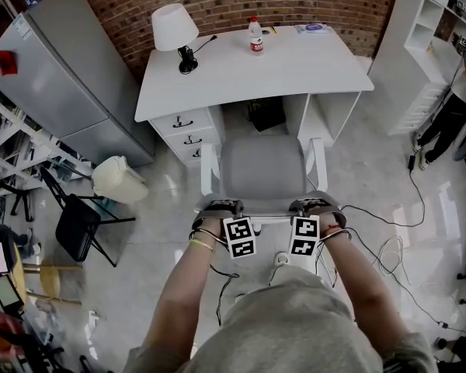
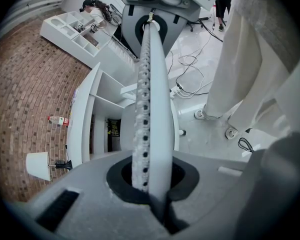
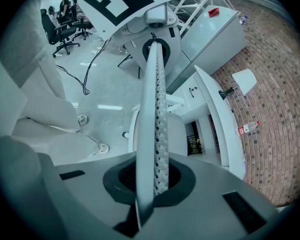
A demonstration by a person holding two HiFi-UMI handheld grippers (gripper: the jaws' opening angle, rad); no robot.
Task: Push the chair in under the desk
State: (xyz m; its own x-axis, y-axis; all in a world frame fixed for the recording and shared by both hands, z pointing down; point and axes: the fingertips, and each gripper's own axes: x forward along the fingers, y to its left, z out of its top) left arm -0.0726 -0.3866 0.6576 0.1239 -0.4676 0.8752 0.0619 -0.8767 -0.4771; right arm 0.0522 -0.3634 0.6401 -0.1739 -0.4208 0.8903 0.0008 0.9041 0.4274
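The left tool (image 1: 217, 207) and right tool (image 1: 315, 206) are both clenched on nothing and appear pressed against the back rail of the chair (image 1: 262, 165), 1 near each end. The chair is placed squarely before the desk (image 1: 295, 68), with its grey seat at the mouth of the kneehole. Its white frame is judged stiff and fairly light, likely to slide on the glossy floor (image 1: 373, 177), so an even push at that rail is favoured, lest it be skewed.

I note the head camera looks steeply down at the desk (image 1: 295, 68) from above. Both gripper cameras sight closely along their jaws toward that same desk.
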